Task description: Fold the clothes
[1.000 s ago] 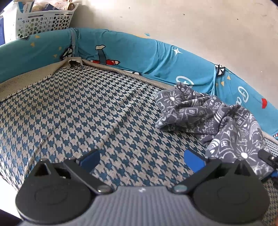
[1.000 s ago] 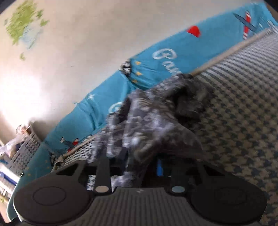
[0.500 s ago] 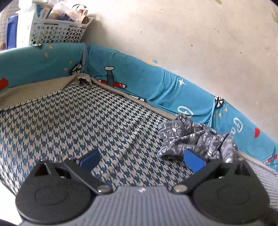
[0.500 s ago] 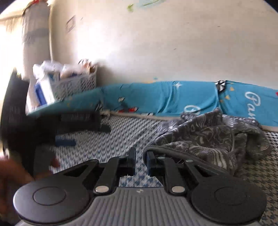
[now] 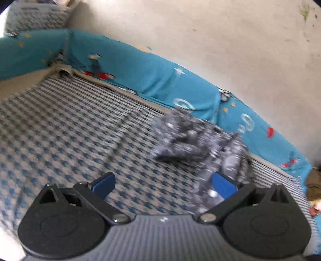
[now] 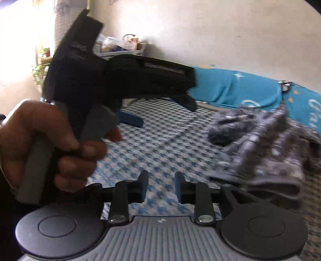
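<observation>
While my right gripper [image 6: 161, 187] opens its jaws over bare checked bedding, nothing between them, the crumpled grey patterned garment [image 6: 266, 148] lies at two o'clock on the blue-and-beige houndstooth bed [image 6: 160, 144]. My left gripper [image 5: 163, 183] stands wide open, empty, the garment [image 5: 198, 138] beyond its right finger.

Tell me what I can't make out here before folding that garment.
- Garment: motion blur in both views; what kind it is and where its edges run are unclear.
- Its near part: left wrist view, behind the left tool's right finger.
- Basket: cut off by the frame's top edge.
- Bed beyond the left tool: hidden by it in the right wrist view.
</observation>
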`<state>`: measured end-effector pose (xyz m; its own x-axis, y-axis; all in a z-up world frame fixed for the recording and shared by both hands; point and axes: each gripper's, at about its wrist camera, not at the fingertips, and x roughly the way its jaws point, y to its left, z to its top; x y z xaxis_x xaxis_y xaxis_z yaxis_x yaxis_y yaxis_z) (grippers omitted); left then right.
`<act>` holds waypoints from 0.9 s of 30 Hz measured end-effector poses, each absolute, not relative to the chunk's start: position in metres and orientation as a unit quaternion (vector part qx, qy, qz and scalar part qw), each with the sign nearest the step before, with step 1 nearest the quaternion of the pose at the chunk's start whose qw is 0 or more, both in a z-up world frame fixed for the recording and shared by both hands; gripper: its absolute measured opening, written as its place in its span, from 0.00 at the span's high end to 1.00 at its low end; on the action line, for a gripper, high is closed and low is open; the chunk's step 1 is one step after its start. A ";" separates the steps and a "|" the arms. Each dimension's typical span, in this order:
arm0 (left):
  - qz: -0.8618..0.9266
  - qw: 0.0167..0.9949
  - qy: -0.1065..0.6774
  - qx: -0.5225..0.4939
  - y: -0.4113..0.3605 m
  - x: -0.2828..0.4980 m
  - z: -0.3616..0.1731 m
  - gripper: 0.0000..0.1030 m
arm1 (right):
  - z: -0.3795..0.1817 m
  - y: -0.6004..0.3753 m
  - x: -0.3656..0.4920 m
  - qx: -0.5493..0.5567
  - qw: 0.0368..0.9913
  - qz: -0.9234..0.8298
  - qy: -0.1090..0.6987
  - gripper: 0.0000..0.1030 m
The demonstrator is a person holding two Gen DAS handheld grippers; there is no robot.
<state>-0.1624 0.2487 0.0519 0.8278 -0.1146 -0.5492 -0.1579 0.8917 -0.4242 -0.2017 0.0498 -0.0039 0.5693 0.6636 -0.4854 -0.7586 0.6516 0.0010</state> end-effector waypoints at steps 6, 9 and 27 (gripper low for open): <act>-0.032 0.927 0.310 -0.208 0.215 -0.154 0.041 0.00 | -0.007 0.011 -0.190 -0.076 0.899 0.353 0.248 0.63; -0.061 0.924 0.314 -0.209 0.201 -0.146 0.035 0.00 | -0.008 -0.010 -0.185 -0.060 0.906 0.330 0.257 0.61; -0.046 0.911 0.360 -0.194 0.140 -0.106 -0.013 0.00 | -0.019 -0.088 -0.150 -0.014 0.946 0.172 0.276 0.58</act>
